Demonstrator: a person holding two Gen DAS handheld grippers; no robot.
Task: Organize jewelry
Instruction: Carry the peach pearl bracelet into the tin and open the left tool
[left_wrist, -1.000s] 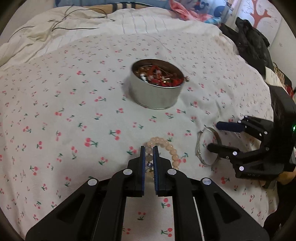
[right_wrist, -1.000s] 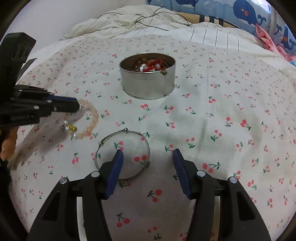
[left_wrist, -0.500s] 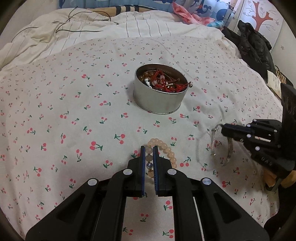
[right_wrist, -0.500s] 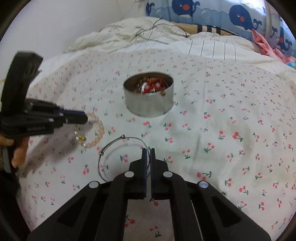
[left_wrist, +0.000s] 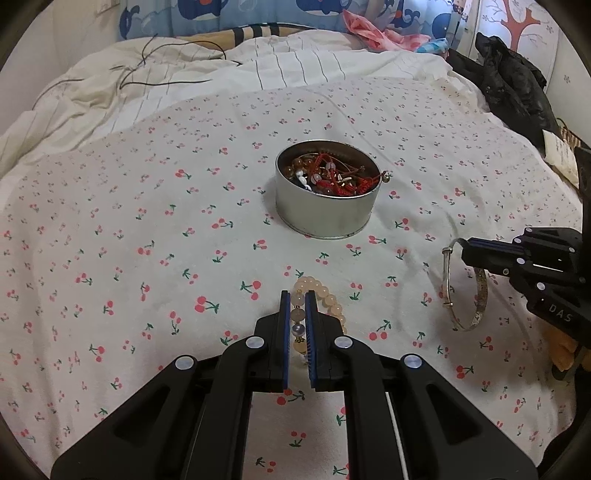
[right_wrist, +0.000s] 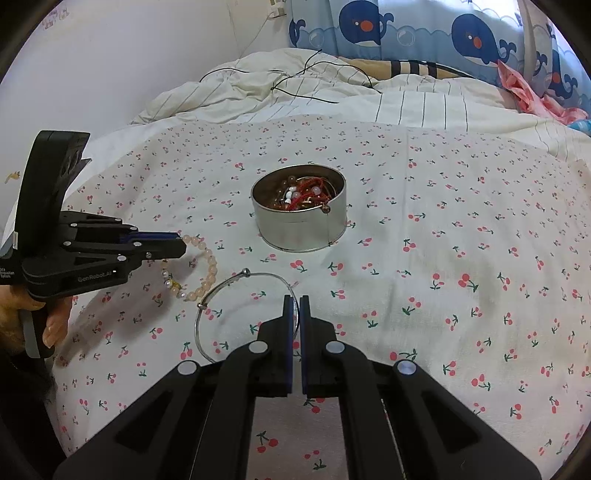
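with both sets of fingers clamped, left gripper (left_wrist: 297, 325) on the bead bracelet (right_wrist: 201, 275), right gripper (right_wrist: 296, 314) on the bangle (left_wrist: 466, 291), i should lift level toward the tin (left_wrist: 328, 199).

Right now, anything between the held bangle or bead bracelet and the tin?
Nothing visible. Only bare sheet lies between the bangle, the bracelet and the tin. The tin is open but already holds jewelry.

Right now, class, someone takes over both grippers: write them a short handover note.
Left gripper: jaws shut on the peach bead bracelet, lifted off the cherry-print bedspread.
Right gripper: jaws shut on the silver bangle, also raised.
The round tin sits mid-bed, already holding red-cord and beaded pieces.
Done: both pieces picked up.
Left: carry each to the tin and release inside.
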